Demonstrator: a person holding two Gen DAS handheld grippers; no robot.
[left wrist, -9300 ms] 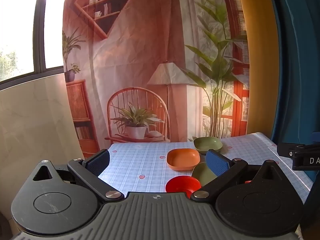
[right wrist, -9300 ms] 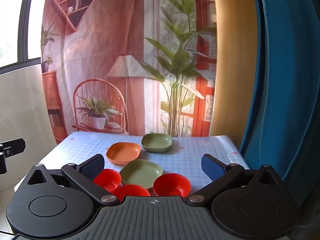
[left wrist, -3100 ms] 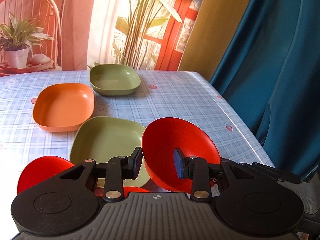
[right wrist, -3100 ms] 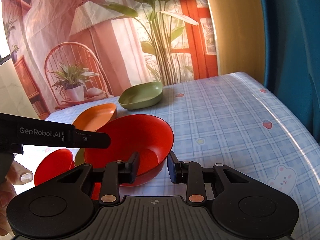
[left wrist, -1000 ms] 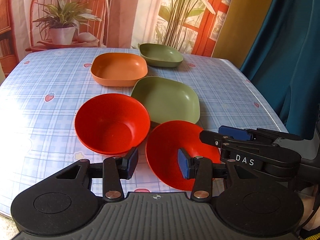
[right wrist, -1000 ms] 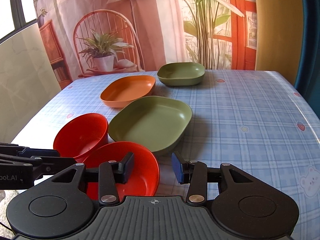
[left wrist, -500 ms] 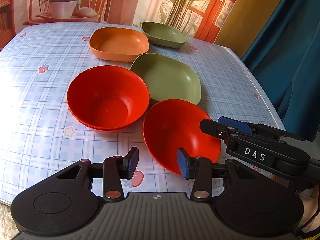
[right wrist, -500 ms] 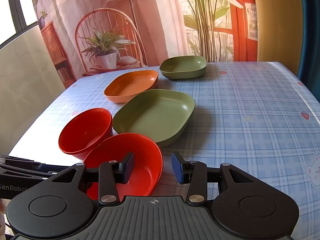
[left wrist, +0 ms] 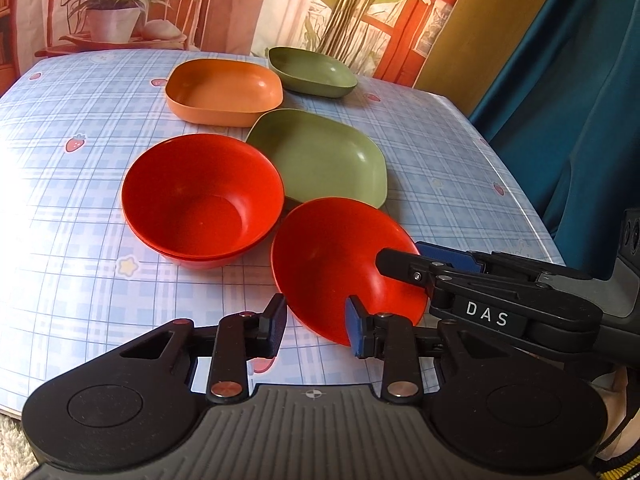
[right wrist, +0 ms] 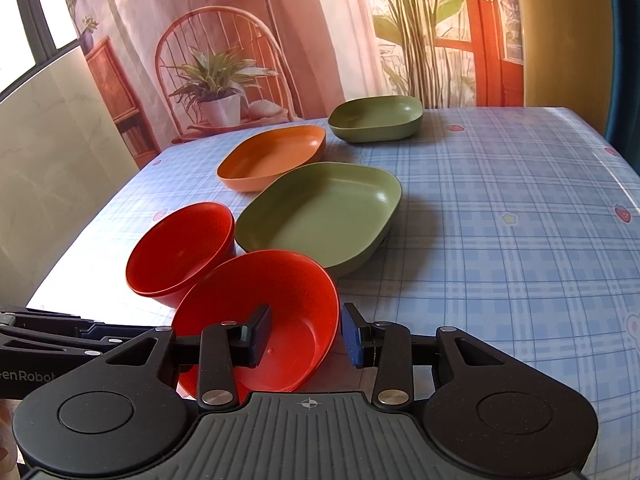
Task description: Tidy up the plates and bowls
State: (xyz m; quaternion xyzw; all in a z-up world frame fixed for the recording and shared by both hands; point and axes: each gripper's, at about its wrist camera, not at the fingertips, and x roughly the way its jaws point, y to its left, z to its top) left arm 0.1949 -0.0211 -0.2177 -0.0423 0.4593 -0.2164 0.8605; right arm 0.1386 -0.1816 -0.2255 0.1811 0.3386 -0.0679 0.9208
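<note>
A tilted red bowl (left wrist: pixel 340 256) (right wrist: pixel 272 304) is held above the table's near edge. My left gripper (left wrist: pixel 316 320) straddles its near rim, and my right gripper (right wrist: pixel 305 334) (left wrist: pixel 440 264) straddles its right rim. Both pairs of jaws stand a little apart around the rim, and I cannot tell whether they clamp it. A stack of two red bowls (left wrist: pixel 202 200) (right wrist: pixel 180 248) sits to its left. Behind lie a green plate (left wrist: pixel 320 156) (right wrist: pixel 320 212), an orange plate (left wrist: pixel 224 90) (right wrist: pixel 272 156) and a green dish (left wrist: pixel 312 72) (right wrist: pixel 376 118).
The table (left wrist: pixel 60 184) (right wrist: pixel 500 220) has a blue checked cloth. Its right edge (left wrist: pixel 516 184) runs beside a blue curtain (left wrist: pixel 580 80). A printed backdrop with a chair and plants hangs behind the far edge.
The held red bowl has tilted up and shifted slightly toward the red stack. Both grippers have stayed at its rim and the left view has moved closer to the table.
</note>
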